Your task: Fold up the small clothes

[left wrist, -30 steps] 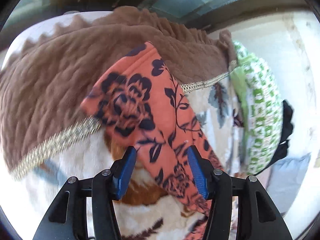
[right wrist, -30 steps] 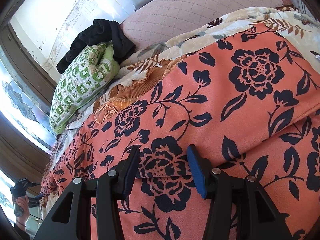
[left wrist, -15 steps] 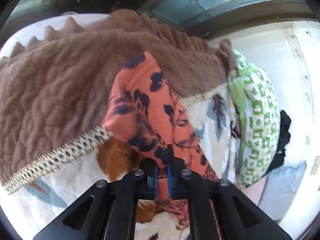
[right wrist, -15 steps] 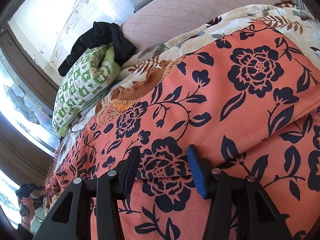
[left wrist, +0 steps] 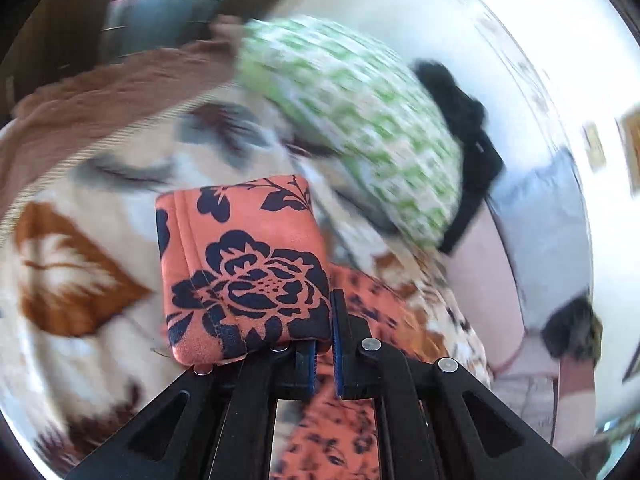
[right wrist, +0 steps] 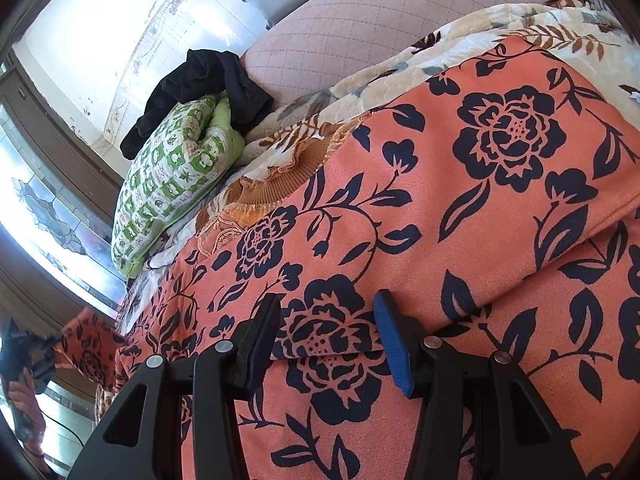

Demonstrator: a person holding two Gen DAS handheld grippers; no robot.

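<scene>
An orange garment with a dark navy flower print (right wrist: pixel 420 240) lies spread over the bed. My left gripper (left wrist: pixel 324 344) is shut on one end of the garment (left wrist: pixel 244 268) and holds it lifted above the blanket; that view is blurred by motion. In the right wrist view the left gripper (right wrist: pixel 44 360) shows at the far left with the raised end. My right gripper (right wrist: pixel 328 336) is open, its fingers resting on a fold edge of the garment without pinching it.
A cream floral blanket (left wrist: pixel 80 248) covers the bed, with a brown quilt (left wrist: pixel 100 96) behind. A green-and-white pillow (right wrist: pixel 176 176) and a black garment (right wrist: pixel 208 84) lie by the wall. A pink quilted mattress (right wrist: pixel 352 36) and a window (right wrist: pixel 44 208) border the bed.
My left gripper closed on the garment's end, then lifted it and swung right toward the pillow. The right gripper stayed open in place.
</scene>
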